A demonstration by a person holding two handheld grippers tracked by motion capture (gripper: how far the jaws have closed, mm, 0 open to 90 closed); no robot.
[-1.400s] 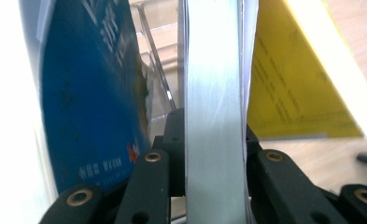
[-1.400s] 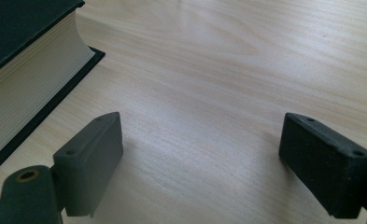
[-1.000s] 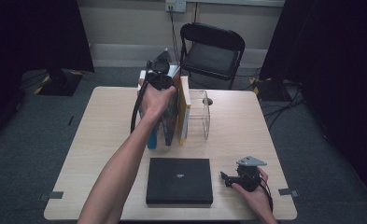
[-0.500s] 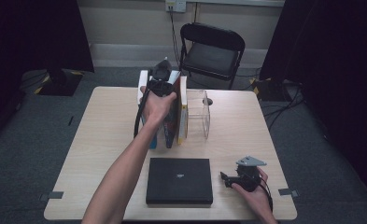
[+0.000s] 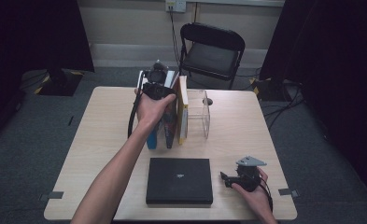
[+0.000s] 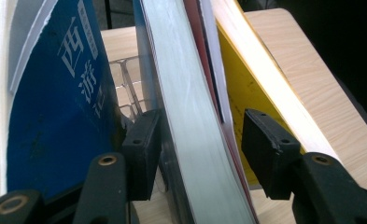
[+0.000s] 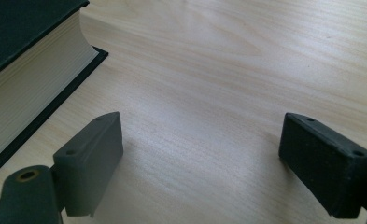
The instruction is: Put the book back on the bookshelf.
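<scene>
Bare forearms without sleeves; each black gripper has blocky screw-set pads, a black cable, the right gripper a grey plate.

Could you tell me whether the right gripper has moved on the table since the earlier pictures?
No. The right gripper rests at the same spot, just right of the black book, near the table's front right corner.

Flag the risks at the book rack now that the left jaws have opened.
1. The left gripper has just been opening around the grey-edged book; the right pad stands off it, and it leans, so it may tip further.
2. Its jaws sit wedged between the blue book and yellow book; pulling out could drag either.
3. The clear rack looks light and could shift.
</scene>
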